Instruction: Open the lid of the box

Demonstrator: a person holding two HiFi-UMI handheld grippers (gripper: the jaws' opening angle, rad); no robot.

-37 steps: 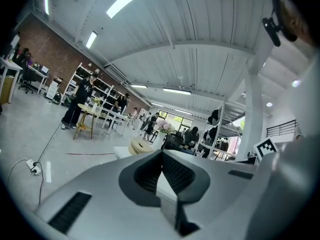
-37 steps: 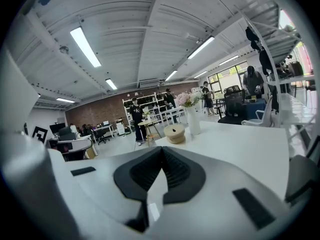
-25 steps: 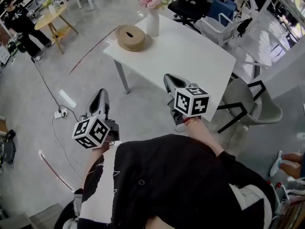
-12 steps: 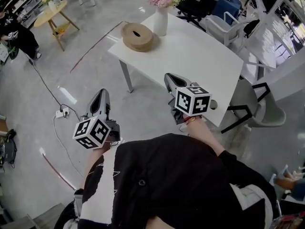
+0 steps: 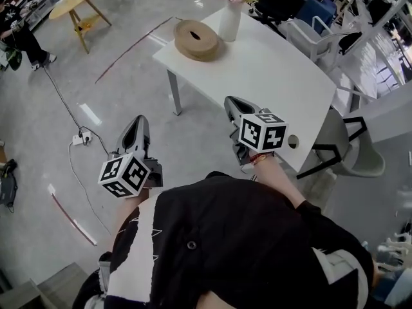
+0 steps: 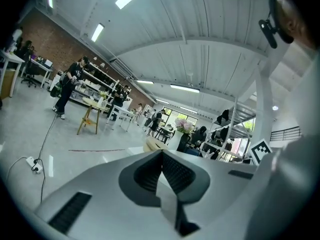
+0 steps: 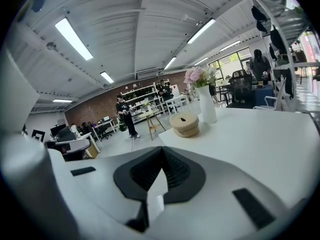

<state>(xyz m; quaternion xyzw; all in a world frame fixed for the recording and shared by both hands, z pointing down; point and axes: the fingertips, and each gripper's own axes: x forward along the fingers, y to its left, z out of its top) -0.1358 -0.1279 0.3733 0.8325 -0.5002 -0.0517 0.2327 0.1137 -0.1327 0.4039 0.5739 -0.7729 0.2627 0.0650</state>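
Clearly clenched, empty: left tool (image 5: 136, 124), right tool (image 5: 233, 103); box (image 5: 199, 47) well apart, lid (image 5: 195, 32) edge indistinct.

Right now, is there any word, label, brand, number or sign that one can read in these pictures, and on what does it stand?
No readable text in any view.
Left marker cube and right marker cube: black-and-white square patterns only, no letters or digits.
Round box and white vase: no print shows.
Shelves far back: anything on them is too small to read.
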